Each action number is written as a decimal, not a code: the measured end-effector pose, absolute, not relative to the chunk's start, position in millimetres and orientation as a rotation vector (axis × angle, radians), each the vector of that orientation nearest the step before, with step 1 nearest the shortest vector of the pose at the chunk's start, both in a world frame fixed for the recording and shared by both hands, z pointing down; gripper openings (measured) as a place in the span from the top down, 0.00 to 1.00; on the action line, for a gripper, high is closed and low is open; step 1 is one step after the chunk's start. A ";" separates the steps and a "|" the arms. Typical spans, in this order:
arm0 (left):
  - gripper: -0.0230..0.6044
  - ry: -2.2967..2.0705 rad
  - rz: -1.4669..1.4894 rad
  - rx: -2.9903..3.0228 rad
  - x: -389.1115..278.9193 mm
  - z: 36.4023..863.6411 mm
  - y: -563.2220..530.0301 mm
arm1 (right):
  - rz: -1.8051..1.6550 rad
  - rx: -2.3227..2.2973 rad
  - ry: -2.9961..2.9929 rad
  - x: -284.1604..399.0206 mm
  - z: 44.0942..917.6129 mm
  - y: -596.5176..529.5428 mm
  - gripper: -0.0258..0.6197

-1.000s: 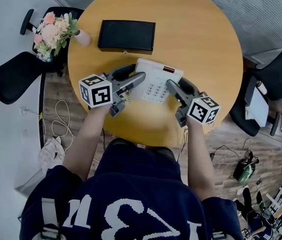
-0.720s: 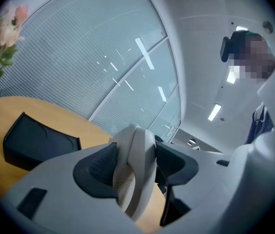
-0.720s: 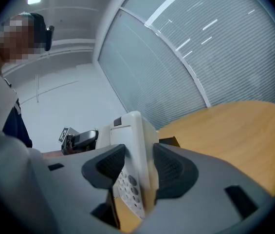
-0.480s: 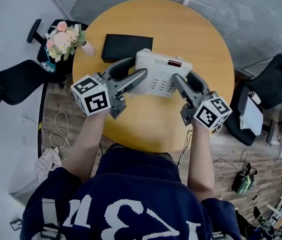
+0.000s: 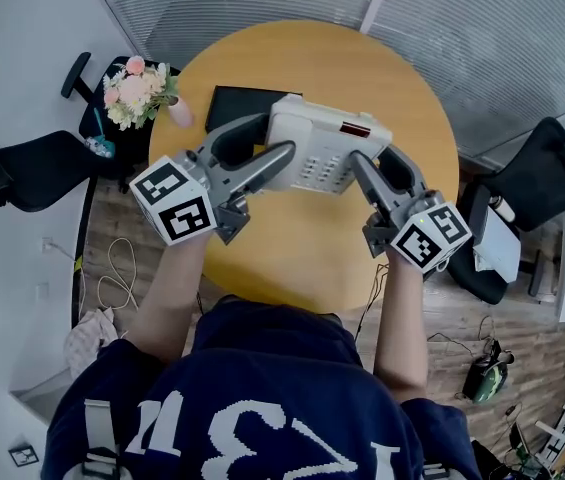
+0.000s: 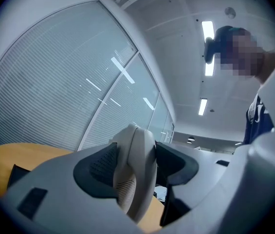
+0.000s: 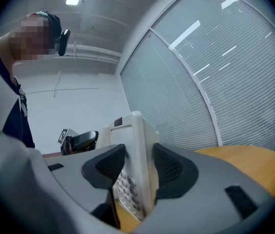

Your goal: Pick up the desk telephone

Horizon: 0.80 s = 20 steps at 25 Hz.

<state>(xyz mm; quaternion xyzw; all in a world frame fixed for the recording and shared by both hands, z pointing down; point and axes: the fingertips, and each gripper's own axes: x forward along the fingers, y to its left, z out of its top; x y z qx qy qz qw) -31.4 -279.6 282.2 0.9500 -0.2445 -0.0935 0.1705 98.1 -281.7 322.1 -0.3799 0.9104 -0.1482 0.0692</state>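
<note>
The white desk telephone (image 5: 324, 148) hangs in the air above the round wooden table (image 5: 312, 243), held from both sides. My left gripper (image 5: 274, 150) is shut on its left edge, where the handset (image 6: 133, 172) sits pressed between the dark pads. My right gripper (image 5: 362, 168) is shut on the phone's right edge; the keypad side (image 7: 127, 189) shows between its pads. In both gripper views the phone (image 7: 136, 155) stands on edge, with the gripper seen from below against ceiling and window blinds.
A black flat box (image 5: 234, 103) lies on the table behind the phone. A vase of flowers (image 5: 140, 93) stands at the table's left edge. Black office chairs (image 5: 22, 168) stand left and right (image 5: 532, 193) of the table. Cables lie on the floor.
Both grippers have lifted the telephone off the table and raised it well above the tabletop. Their grip is unchanged.
</note>
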 end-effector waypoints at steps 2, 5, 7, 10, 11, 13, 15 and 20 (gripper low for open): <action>0.56 -0.698 -0.284 2.711 -31.2 274.1 -276.8 | -0.403 -1.140 2.745 98.8 312.0 -280.2 0.65; 0.56 -0.701 -0.317 2.721 -33.7 264.2 -275.3 | -0.353 -1.138 2.738 97.5 299.0 -279.7 0.65; 0.56 -0.704 -0.333 2.730 -35.9 259.3 -274.0 | -0.338 -1.132 2.734 95.7 293.8 -279.0 0.65; 0.56 -0.708 -0.347 2.746 -37.3 252.2 -271.1 | -0.324 -1.125 2.733 94.3 287.9 -276.6 0.65; 0.56 -0.709 -0.351 2.750 -37.4 250.1 -270.2 | -0.321 -1.124 2.731 94.2 286.0 -275.8 0.65; 0.56 -0.710 -0.358 2.754 -37.6 246.7 -268.9 | -0.312 -1.124 2.729 94.2 282.3 -274.8 0.65; 0.56 -0.711 -0.359 2.757 -38.2 244.6 -268.0 | -0.302 -1.125 2.730 93.7 279.3 -274.1 0.65; 0.56 -0.711 -0.371 2.767 -39.0 238.9 -261.9 | -0.281 -1.125 2.727 93.0 272.9 -268.4 0.65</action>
